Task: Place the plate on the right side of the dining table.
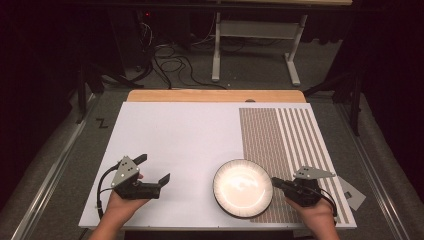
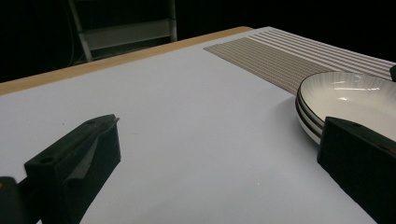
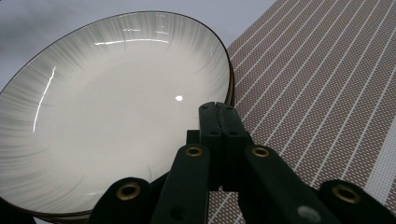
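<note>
Stacked plates [image 1: 243, 188] resting at near right of surface [image 1: 190, 145], half on woven placemat [image 1: 285, 150]; right claw [image 1: 275, 182] pressed together, empty, at plate rim's right edge and nearer; left claw [image 1: 152, 169] spread, empty, well apart to left.

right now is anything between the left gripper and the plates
Nothing visible. The left gripper stands open on the bare white board, and the stretch across to the plates holds no object. The shut right gripper sits at the plates' far rim, on the other side.
</note>
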The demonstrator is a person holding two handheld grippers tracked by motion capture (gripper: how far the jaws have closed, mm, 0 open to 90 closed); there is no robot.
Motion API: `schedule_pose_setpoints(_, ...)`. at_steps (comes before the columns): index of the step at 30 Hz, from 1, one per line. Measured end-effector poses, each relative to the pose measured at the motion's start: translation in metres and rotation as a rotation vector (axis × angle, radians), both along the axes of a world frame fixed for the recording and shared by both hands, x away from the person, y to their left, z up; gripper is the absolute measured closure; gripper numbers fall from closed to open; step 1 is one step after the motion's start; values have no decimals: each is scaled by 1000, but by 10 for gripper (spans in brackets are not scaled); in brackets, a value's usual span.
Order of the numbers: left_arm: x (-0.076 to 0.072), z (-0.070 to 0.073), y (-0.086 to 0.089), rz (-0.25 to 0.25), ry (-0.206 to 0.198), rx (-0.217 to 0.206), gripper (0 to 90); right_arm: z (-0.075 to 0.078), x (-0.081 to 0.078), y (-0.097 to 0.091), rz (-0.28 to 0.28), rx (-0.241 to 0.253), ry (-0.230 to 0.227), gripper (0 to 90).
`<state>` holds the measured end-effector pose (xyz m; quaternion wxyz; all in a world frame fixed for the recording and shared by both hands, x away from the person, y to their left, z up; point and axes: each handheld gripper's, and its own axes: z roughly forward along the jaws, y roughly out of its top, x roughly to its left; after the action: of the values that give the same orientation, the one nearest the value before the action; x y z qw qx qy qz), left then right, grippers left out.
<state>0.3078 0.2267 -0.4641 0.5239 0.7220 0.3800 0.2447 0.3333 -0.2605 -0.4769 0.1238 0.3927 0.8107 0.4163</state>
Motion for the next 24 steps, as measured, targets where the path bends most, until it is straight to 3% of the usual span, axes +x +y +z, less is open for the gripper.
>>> schedule_pose_setpoints(9, 0, 0, 0, -3, 2, 2, 2, -1, 0, 1, 2, 9, 14, 900)
schedule_pose_setpoints(24, 0, 0, 0, -4, 0, 1, 2, -3, 0, 8, 27, -20, 10, 900)
